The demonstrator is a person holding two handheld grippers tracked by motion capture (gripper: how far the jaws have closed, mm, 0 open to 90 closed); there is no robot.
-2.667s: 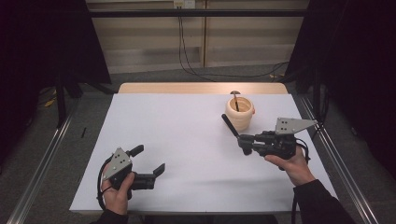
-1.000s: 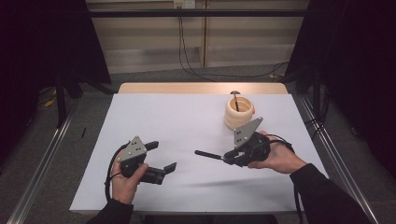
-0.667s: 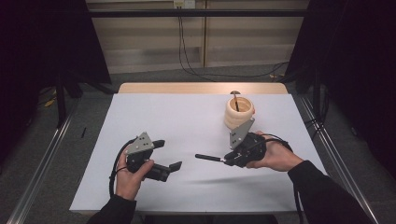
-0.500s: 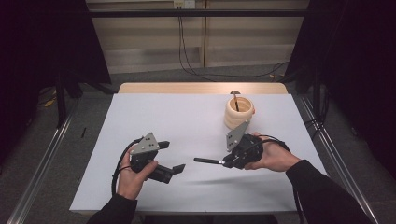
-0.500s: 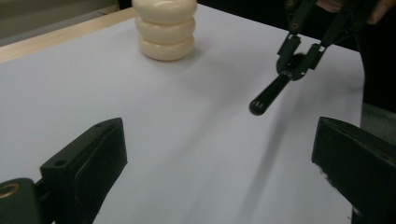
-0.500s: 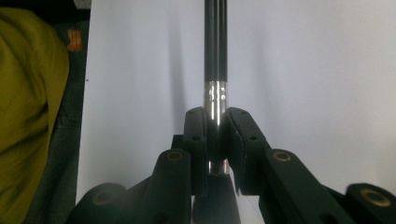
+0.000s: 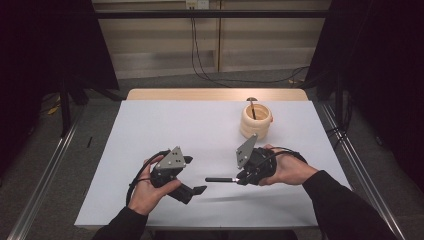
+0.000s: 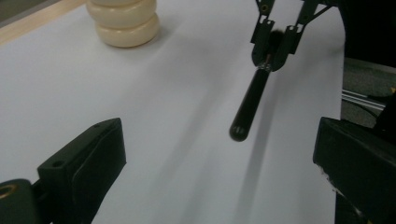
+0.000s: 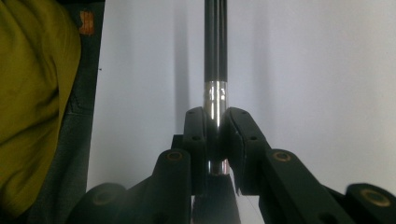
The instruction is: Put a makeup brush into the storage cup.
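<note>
My right gripper (image 7: 244, 178) is shut on the metal shank of a black-handled utensil (image 7: 220, 179), held level above the white table with its handle pointing left. In the right gripper view both pads squeeze the shiny shank (image 9: 215, 100) at my right gripper (image 9: 215, 135). My left gripper (image 7: 194, 175) stands open a short way left of the handle's tip. In the left gripper view the handle (image 8: 250, 105) hangs ahead between the wide jaws of my left gripper (image 8: 219, 177), apart from both. The utensil's working end is hidden.
A cream ribbed holder (image 7: 256, 120) stands at the back right of the white table (image 7: 175, 125) with another dark utensil (image 7: 252, 102) upright in it; it also shows as the holder (image 8: 123, 21). A yellow-green cloth (image 9: 32, 93) lies at the table's near edge.
The right gripper has carried the utensil from beside the holder down to the table's middle and turned its handle leftward. The left gripper has moved right and slightly up toward the handle's tip.
</note>
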